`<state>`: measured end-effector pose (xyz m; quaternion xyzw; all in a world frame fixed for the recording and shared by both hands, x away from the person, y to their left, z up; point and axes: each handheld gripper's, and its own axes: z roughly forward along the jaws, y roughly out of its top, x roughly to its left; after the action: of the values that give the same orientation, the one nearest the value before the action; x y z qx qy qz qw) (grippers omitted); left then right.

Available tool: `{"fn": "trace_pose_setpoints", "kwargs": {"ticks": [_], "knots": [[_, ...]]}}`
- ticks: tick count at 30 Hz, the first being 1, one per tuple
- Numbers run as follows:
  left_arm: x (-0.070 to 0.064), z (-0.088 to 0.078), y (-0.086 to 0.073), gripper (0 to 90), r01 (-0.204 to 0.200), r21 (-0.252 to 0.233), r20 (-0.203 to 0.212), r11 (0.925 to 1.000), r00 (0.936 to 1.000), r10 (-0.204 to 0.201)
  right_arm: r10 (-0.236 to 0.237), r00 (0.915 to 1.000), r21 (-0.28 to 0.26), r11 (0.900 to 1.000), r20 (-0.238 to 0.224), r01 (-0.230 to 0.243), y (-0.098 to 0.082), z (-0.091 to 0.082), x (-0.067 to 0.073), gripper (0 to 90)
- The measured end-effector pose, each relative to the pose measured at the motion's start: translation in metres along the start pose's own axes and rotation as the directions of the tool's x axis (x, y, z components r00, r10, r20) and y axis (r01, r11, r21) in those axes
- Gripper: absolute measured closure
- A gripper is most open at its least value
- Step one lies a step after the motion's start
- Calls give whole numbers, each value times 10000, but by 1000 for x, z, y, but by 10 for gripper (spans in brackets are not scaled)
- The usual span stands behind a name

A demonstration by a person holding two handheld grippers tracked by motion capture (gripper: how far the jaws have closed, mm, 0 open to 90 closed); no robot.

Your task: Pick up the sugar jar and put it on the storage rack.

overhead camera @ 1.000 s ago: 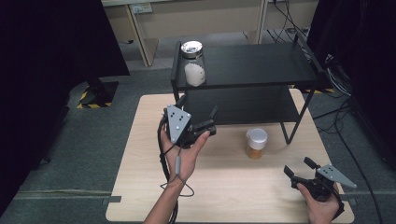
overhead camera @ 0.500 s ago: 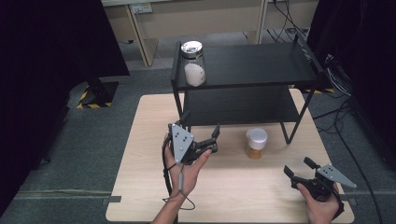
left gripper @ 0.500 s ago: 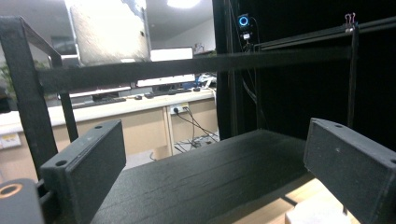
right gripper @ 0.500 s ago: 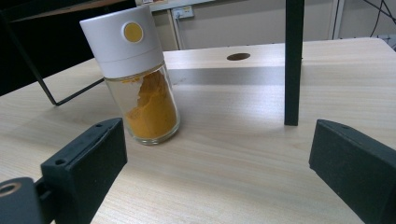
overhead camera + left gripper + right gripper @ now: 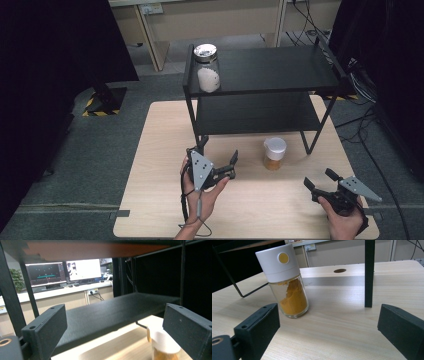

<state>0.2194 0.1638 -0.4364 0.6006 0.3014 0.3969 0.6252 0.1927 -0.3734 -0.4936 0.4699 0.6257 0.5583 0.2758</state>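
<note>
Moved since earlier: left tongs (image 5: 220, 161) had dropped back from the shelf's front edge toward the person and swung their tips rightward; right tongs (image 5: 320, 180) had stayed put at the near right corner of the worktop (image 5: 160, 130).
Left tongs state: jaws stood wide apart, holding nothing.
Right tongs state: jaws likewise spread, empty.
Thing in hand: spice jar (image 5: 274, 153), white cap, orange powder inside, stood upright on the worktop just in front of the black shelf (image 5: 280, 70).
Jar from left tongs: off to their right and slightly ahead, near but apart; in the left gripper view the jar (image 5: 163, 345) sat low, half behind the right-hand jaw, not centred between the two.
Jar from right tongs: ahead and to their left, also apart; in the right gripper view the jar (image 5: 284, 280) stood toward the left jaw, with a shelf leg (image 5: 369, 272) to its right.
Long axis: vertical, so the jaws would have had to close across its glass sides.
Nearer hand: too close to call; the left tongs' tips pointed more directly at it, I judged.
Other jar: a second jar (image 5: 207, 68) stood on the shelf's top, well away from both tongs.
</note>
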Motion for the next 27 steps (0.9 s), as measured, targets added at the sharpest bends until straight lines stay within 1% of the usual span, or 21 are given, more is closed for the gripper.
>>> {"fn": "trace_pose_setpoints", "kwargs": {"ticks": [1,3,4,5,6,7,8,9,10,12,15,17,19,20,21,23,24,25,26,27], "knots": [[0,-1,-4,48,41,76,13,10000,10000,-41,-3,10000,14,10000,6,3,0,0,0,42],[0,-1,-6,47,32,157,32,9999,10000,-32,-33,10000,49,10000,11,33,1,0,1,42],[0,-2,-12,47,103,212,62,9997,9999,-105,-37,10000,42,10000,10,37,1,0,1,42],[0,-3,-16,47,87,248,86,9997,9999,-90,-29,10000,31,10000,7,29,0,0,1,42],[0,-3,-16,48,87,248,86,9997,9999,-90,-29,10000,31,10000,7,29,0,0,1,42],[-1,-4,-21,48,57,318,112,9995,9999,-60,-1,10000,28,10000,-1,1,0,0,0,42],[-1,-4,-21,49,57,318,112,9995,9999,-60,-1,10000,28,10000,-1,1,0,0,0,42],[0,-6,-25,49,75,412,115,9991,9999,-80,5,10000,30,10000,-4,-5,0,0,0,42],[0,-6,-25,49,75,412,115,9991,9999,-80,-4,10000,31,10000,-1,4,1,0,0,42],[0,-7,-31,48,158,518,98,9985,9998,-164,-14,10000,39,10000,-4,14,1,0,0,41],[2,-11,-38,48,137,770,188,9969,9997,-152,-4,10000,19,10000,-20,4,0,0,0,42],[3,-13,-43,48,368,864,201,9956,9990,-387,5,10000,19,10000,-18,-5,0,0,0,42],[5,-15,-46,48,481,1080,226,9930,9985,-508,-15,10000,45,10000,-6,15,1,1,1,41],[5,-15,-46,47,481,1080,226,9930,9985,-508,-15,10000,45,10000,-6,15,1,1,1,41],[6,-16,-51,46,786,1191,213,9898,9964,-817,-44,10000,44,10000,-6,45,1,1,1,41],[7,-18,-55,46,999,1384,233,9853,9943,-1041,-27,10000,11,10000,3,27,0,0,1,42],[7,-19,-57,46,1067,1463,228,9835,9935,-1112,-7,10000,11,10000,-5,7,0,0,1,42],[7,-19,-57,46,1067,1463,228,9835,9935,-1112,-7,10000,11,10000,-5,7,0,0,1,42],[9,-21,-61,47,1164,1617,250,9799,9922,-1220,-7,10000,21,10000,-7,7,0,1,1,42],[9,-21,-61,46,1164,1617,250,9799,9922,-1220,-7,10000,21,10000,-7,7,0,1,1,42]]}}
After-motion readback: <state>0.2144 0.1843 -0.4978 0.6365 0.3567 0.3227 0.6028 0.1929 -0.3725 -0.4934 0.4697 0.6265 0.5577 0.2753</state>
